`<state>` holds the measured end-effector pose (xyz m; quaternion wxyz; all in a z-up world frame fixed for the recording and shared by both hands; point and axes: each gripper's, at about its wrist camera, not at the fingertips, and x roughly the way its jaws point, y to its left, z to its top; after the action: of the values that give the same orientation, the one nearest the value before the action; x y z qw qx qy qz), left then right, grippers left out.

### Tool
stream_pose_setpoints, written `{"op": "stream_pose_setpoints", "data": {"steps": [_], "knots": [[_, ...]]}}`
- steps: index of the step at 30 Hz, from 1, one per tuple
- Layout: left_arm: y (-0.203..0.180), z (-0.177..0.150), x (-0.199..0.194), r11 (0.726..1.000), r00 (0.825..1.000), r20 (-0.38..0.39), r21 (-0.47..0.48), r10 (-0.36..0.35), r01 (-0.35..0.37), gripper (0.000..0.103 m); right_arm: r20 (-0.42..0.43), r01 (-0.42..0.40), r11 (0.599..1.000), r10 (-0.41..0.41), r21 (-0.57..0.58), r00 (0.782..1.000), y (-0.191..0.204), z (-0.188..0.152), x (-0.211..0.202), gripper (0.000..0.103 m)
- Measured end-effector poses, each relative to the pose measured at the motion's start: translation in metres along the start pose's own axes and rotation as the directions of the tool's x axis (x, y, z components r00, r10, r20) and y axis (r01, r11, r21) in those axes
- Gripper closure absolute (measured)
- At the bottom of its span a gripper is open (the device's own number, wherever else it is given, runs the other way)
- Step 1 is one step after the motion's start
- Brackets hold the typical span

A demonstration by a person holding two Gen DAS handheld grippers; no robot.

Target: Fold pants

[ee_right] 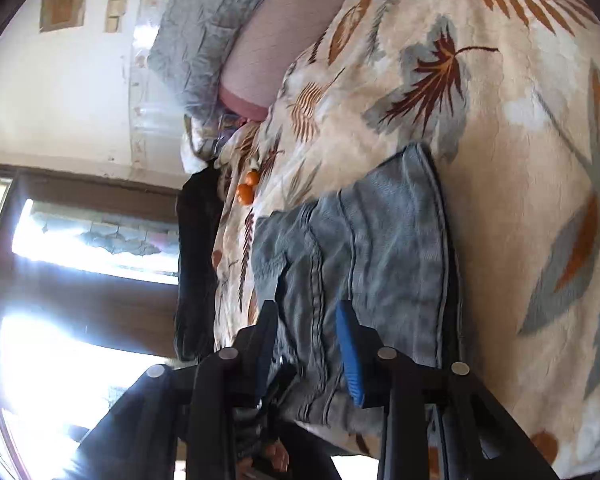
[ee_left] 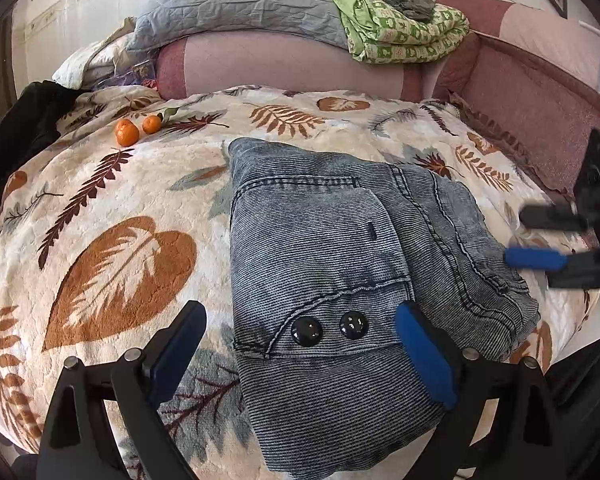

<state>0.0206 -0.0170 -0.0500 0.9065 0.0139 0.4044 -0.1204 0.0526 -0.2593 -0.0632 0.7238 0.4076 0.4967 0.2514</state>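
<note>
Grey-blue denim pants (ee_left: 340, 264) lie folded into a compact stack on the leaf-print blanket (ee_left: 100, 208), with two black buttons (ee_left: 328, 328) near the front. My left gripper (ee_left: 300, 320) is open, its blue-padded jaws wide apart above the near end of the pants, holding nothing. My right gripper (ee_left: 516, 236) shows at the right edge of the left wrist view, open, beside the right edge of the pants. In the right wrist view the pants (ee_right: 380, 248) run sideways and my right gripper (ee_right: 308, 320) is open above them, its jaws straddling a seam without pinching it.
Two oranges (ee_left: 138, 130) lie on the blanket at the back left. A dark garment (ee_left: 24, 128) sits at the left edge. Pink bolster (ee_left: 292, 68), grey quilt (ee_left: 240, 4) and green blanket (ee_left: 404, 28) are piled at the headboard. A bright window (ee_right: 80, 240) is beyond the bed.
</note>
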Motion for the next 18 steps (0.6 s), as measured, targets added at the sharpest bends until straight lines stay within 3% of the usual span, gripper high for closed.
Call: {"op": "stream_pose_setpoints", "data": {"steps": [1, 2, 3, 5, 8, 13, 15, 18], "knots": [[0.000, 0.001, -0.001, 1.000, 1.000, -0.003, -0.001, 0.005, -0.005, 0.007, -0.032, 0.067, 0.998, -0.068, -0.016, 0.997, -0.010, -0.014, 0.001, 0.050], [0.000, 0.001, -0.002, 1.000, 1.000, -0.005, -0.004, 0.014, -0.014, 0.007, -0.057, 0.114, 0.993, -0.115, -0.029, 0.992, -0.021, -0.022, 0.010, 0.055], [0.000, 0.002, -0.003, 1.000, 1.000, -0.009, -0.009, 0.025, -0.025, 0.007, -0.025, 0.104, 0.994, -0.104, -0.022, 0.994, -0.028, -0.027, 0.008, 0.069], [0.003, 0.002, -0.009, 0.999, 0.999, -0.014, -0.027, 0.040, -0.041, 0.007, -0.015, 0.074, 0.997, -0.074, 0.023, 0.997, -0.029, -0.023, -0.001, 0.070], [0.010, 0.003, -0.019, 0.996, 0.999, -0.005, -0.067, 0.049, -0.050, 0.007, 0.073, 0.069, 0.996, -0.065, -0.058, 0.995, -0.018, -0.023, -0.012, 0.048], [0.022, 0.001, -0.031, 0.992, 0.997, -0.002, -0.104, 0.074, -0.074, 0.007, 0.134, 0.033, 0.999, -0.034, 0.004, 0.990, -0.025, -0.022, -0.018, 0.044], [0.026, 0.000, -0.035, 0.991, 0.997, 0.001, -0.107, 0.080, -0.079, 0.007, 0.182, 0.068, 0.998, -0.070, 0.017, 0.981, -0.025, -0.022, -0.028, 0.029], [0.033, -0.002, -0.036, 0.989, 0.996, -0.004, -0.114, 0.090, -0.090, 0.007, 0.220, 0.060, 0.997, -0.071, 0.052, 0.973, -0.034, -0.021, -0.042, 0.028]]}}
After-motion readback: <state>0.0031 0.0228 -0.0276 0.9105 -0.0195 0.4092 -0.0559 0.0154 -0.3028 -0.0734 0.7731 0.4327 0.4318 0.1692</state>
